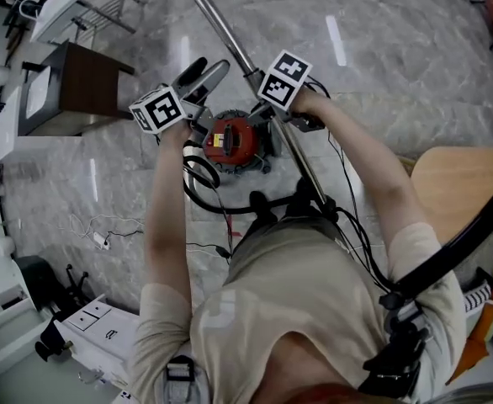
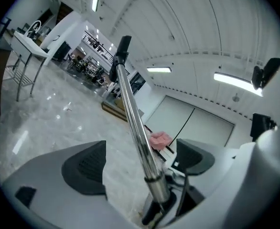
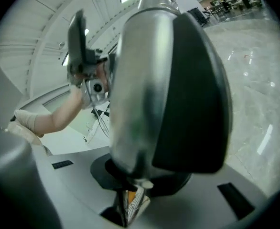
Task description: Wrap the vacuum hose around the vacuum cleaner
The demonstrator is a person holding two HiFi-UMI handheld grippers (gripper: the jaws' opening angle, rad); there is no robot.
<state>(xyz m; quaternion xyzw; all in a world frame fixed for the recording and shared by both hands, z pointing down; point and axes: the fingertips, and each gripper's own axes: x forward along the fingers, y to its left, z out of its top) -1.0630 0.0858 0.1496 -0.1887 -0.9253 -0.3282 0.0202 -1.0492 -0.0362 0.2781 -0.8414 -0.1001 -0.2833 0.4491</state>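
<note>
Ahead, arms outstretched, right claw [image 1: 262, 101] clamping wand [image 1: 222, 25], left claw [image 1: 203, 77] wide

Bright ceiling strips [image 2: 235, 82], fisheye edges, glare on floor [image 1: 381, 74]

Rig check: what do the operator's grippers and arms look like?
Both the left gripper and right gripper have pale grey bodies, dark jaw pads and a cube of black-and-white square markers. Black cable trails along the right arm. Short beige T-shirt sleeves.
</note>
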